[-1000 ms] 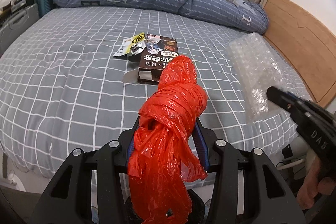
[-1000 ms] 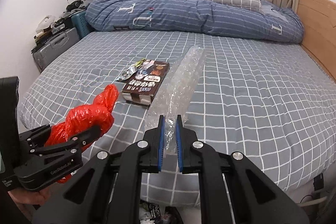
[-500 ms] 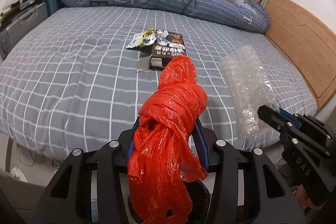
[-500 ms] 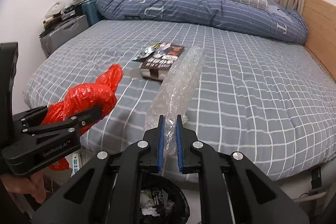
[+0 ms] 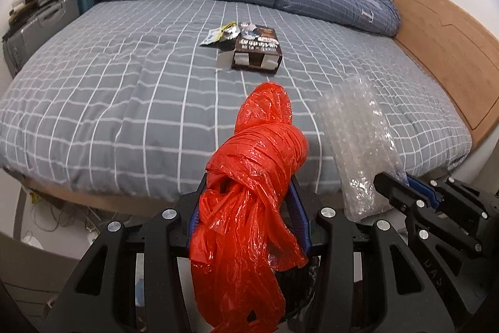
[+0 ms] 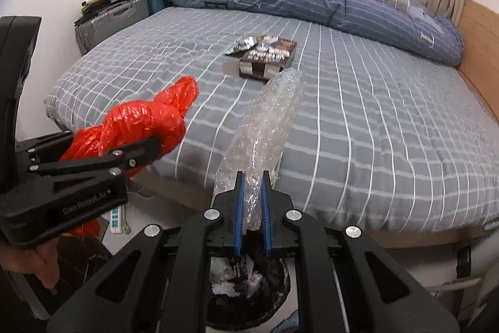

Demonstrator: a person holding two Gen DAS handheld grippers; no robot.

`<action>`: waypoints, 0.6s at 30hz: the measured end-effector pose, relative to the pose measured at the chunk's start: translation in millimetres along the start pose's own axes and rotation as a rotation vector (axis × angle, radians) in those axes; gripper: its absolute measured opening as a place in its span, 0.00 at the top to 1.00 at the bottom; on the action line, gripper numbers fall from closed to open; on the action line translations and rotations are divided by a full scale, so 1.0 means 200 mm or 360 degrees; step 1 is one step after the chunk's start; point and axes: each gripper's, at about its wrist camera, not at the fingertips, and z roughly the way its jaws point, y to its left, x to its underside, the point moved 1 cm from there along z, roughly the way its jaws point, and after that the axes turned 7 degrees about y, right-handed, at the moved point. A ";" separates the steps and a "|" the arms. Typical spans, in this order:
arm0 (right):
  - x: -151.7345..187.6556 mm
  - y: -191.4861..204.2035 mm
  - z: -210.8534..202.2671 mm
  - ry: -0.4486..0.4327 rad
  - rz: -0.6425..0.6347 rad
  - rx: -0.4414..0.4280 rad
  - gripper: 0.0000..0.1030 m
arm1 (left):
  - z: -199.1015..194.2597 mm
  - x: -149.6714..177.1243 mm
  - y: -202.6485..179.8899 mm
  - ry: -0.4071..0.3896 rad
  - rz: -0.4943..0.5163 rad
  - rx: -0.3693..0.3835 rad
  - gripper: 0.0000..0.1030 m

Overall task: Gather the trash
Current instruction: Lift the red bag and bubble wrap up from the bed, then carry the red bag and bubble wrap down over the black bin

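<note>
- My left gripper (image 5: 246,208) is clamped on a knotted red plastic bag (image 5: 252,177), held off the foot edge of the bed (image 5: 124,83).
- My right gripper (image 6: 252,202) pinches a roll of clear bubble wrap (image 6: 265,127), directly above the black trash bin (image 6: 246,283) on the floor.
- A dark carton (image 5: 257,50) and foil wrappers (image 5: 222,33) lie mid-bed, touching each other.

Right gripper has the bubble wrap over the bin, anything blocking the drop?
Nothing visible does. The bubble wrap is clamped in the right gripper, and the open trash bin sits directly below the fingers, with trash already inside. The left gripper with the red plastic bag is off to the side.
</note>
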 end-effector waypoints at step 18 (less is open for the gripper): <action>0.33 0.06 -0.08 0.0162 0.0071 0.0001 0.91 | -0.13 0.34 0.09 0.0086 -0.0061 -0.0058 0.56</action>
